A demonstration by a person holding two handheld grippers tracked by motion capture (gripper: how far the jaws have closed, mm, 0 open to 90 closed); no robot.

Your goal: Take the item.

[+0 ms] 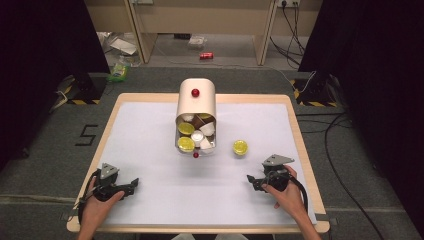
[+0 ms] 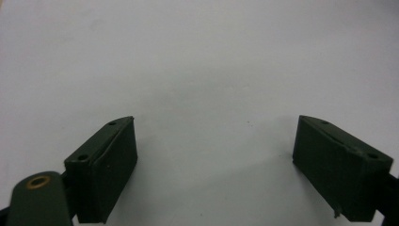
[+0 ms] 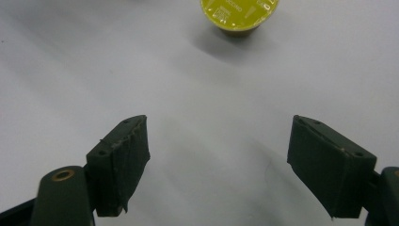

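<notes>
Both claws are held low over the white table [image 1: 150,130], each gripped by a hand at the near edge. Right claw [image 1: 256,181] is seen with its jaws spread wide and nothing between them; in the right gripper view [image 3: 219,165] only bare table surface lies in the gap. A yellow-lidded capsule [image 1: 240,147] stands upright on the table ahead of this claw, apart from it, and is seen at the top of the right gripper view [image 3: 239,13], cut off by the edge. Left claw [image 1: 131,185] is likewise held with its jaws wide apart and empty, and in the left gripper view [image 2: 214,169] plain white surface is seen between them. Farther ahead, between the two claws and well apart from both, a beige bin [image 1: 196,102] with a red knob [image 1: 195,92] is laid on its side, its open mouth turned toward the claws. Inside the mouth, yellow, white and brown capsules [image 1: 186,144] are piled together. A small red ball [image 1: 196,155] is seen just in front of the bin's mouth.
</notes>
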